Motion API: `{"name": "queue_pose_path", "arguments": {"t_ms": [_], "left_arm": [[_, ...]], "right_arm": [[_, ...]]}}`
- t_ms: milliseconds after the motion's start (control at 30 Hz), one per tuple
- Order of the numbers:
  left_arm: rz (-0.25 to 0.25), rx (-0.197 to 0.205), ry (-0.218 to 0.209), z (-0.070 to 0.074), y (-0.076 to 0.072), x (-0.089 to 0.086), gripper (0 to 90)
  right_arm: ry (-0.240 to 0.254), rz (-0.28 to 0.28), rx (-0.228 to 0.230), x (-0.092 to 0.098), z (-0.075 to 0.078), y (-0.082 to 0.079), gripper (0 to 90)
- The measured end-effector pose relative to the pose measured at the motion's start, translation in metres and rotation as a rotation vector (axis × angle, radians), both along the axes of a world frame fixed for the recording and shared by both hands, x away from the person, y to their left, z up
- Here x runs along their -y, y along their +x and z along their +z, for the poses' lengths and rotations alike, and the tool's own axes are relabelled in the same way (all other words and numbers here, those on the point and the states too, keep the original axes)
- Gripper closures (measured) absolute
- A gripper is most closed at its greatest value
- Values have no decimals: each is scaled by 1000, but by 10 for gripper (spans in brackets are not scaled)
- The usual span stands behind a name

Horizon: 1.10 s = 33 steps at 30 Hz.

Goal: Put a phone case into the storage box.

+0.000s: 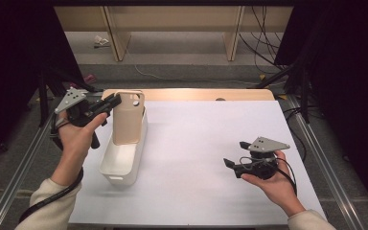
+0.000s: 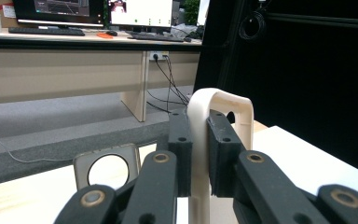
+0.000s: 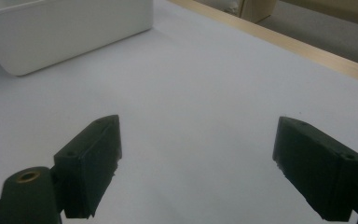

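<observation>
— While your left gripper (image 1: 111, 102) stands at the far end of the white bin (image 1: 120, 170), what does the high view give you that its own camera doesn't?

— From above you see the whole beige phone case (image 1: 128, 119) standing upright in the bin's far end, leaning on the rim. Your left gripper view shows the case edge-on instead: its top corner (image 2: 220, 105) rises between the two black pads (image 2: 180, 140), which press it from both sides. So your left gripper is clamped on the case.

— And your right one?

— From above, your right gripper (image 1: 234, 163) lies well to the right of the bin, over the white sheet (image 1: 196, 143). Your right gripper view shows its jaws spread wide with bare sheet between them, and a side wall of the bin (image 3: 65, 32) farther off. It holds and touches nothing.
</observation>
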<state>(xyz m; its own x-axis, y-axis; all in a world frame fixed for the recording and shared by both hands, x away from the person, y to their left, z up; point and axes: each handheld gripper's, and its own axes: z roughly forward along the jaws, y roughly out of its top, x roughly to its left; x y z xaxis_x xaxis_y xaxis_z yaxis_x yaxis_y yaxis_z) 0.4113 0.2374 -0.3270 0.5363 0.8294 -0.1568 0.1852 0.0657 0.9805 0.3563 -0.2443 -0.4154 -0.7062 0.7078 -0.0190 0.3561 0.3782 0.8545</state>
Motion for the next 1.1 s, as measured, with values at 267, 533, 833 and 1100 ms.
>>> {"name": "queue_pose_path", "arguments": {"t_ms": [267, 533, 833, 1100], "left_arm": [[4, 2, 0, 2, 2, -4, 812], [6, 2, 0, 3, 7, -5, 812], [6, 5, 4, 0, 15, -6, 813], [9, -4, 12, -4, 23, -7, 812]], "right_arm": [[7, -9, 1, 3, 0, -1, 162], [5, -13, -1, 4, 0, -1, 162], [7, -14, -1, 4, 0, -1, 162], [10, -15, -2, 4, 0, -1, 162]]}}
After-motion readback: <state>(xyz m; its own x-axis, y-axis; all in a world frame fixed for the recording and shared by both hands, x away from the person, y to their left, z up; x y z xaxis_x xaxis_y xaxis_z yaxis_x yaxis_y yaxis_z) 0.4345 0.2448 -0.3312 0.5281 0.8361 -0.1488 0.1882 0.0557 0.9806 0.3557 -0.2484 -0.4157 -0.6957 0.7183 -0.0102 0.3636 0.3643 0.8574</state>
